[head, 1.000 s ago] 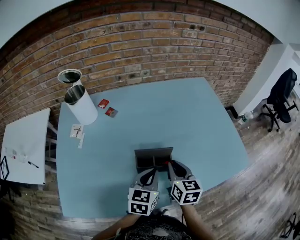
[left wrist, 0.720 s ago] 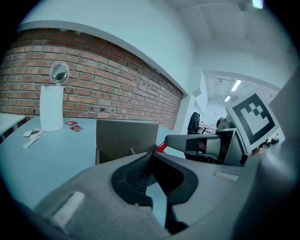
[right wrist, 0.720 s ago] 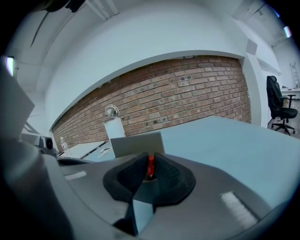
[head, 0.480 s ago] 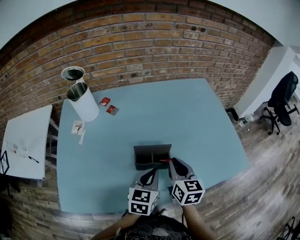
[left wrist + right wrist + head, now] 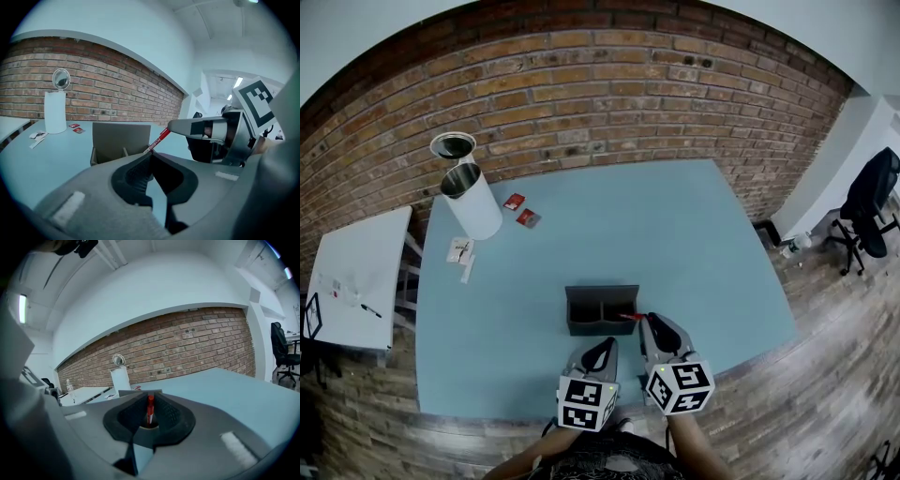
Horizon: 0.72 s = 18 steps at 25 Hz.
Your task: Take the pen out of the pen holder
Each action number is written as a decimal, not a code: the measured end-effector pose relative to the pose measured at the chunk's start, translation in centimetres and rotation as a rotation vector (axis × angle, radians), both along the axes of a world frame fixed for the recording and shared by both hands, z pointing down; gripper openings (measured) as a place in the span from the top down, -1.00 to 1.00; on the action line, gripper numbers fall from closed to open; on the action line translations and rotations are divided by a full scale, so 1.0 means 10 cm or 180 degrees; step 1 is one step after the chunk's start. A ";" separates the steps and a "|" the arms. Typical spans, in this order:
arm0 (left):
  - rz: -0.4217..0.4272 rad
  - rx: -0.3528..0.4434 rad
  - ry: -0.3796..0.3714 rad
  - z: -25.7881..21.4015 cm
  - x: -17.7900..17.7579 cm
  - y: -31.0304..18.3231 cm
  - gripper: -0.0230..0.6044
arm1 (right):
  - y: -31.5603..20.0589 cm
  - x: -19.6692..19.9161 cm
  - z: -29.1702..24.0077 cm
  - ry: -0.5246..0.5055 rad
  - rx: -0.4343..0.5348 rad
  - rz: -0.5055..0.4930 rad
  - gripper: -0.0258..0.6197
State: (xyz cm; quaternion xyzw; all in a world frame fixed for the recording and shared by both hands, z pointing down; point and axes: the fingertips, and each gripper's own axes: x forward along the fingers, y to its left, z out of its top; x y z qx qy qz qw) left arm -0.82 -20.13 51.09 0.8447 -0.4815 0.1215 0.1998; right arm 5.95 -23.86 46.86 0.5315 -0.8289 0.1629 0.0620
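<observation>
Pen [image 5: 150,409], thin and red, is clamped between the ribbed black pads [image 5: 168,414] of right gripper [image 5: 646,321], at the 5 o'clock corner of the boxy grey holder [image 5: 581,327]. Only left gripper view shows it slanting. Left gripper [image 5: 607,344] is closed, empty.

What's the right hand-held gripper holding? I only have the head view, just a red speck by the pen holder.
Observer: Right gripper view: right hand-held gripper shut on the red pen, pinched between its jaws.
Operator: Clear of the pen holder?
Observer: Left gripper view: pen slants down toward the pen holder, lower end hidden behind the left hand-held gripper. Can't tell.
Operator: Left one?
Observer: Jaws together, nothing between them.
</observation>
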 end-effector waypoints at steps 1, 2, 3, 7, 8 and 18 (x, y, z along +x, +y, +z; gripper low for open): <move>-0.0011 0.0007 -0.0006 -0.01 0.01 0.01 0.95 | 0.01 0.01 -0.03 -0.0006 0.0016 -0.0009 0.78; -0.0024 0.0016 -0.0014 -0.03 0.01 0.01 0.95 | 0.02 0.02 -0.05 -0.0010 0.0034 -0.0020 0.78; -0.0036 0.0025 -0.0018 -0.04 0.02 0.02 0.95 | 0.04 0.02 -0.08 -0.0011 0.0053 -0.0032 0.78; -0.0074 0.0042 -0.0002 -0.07 0.05 0.06 0.95 | 0.11 0.06 -0.17 -0.0013 0.0119 -0.0064 0.78; -0.0087 0.0045 -0.0004 -0.08 0.05 0.07 0.95 | 0.12 0.07 -0.19 -0.0017 0.0136 -0.0069 0.78; -0.0190 0.0127 -0.0033 -0.15 0.11 0.18 0.95 | 0.37 0.17 -0.20 -0.0043 0.0177 -0.0146 0.78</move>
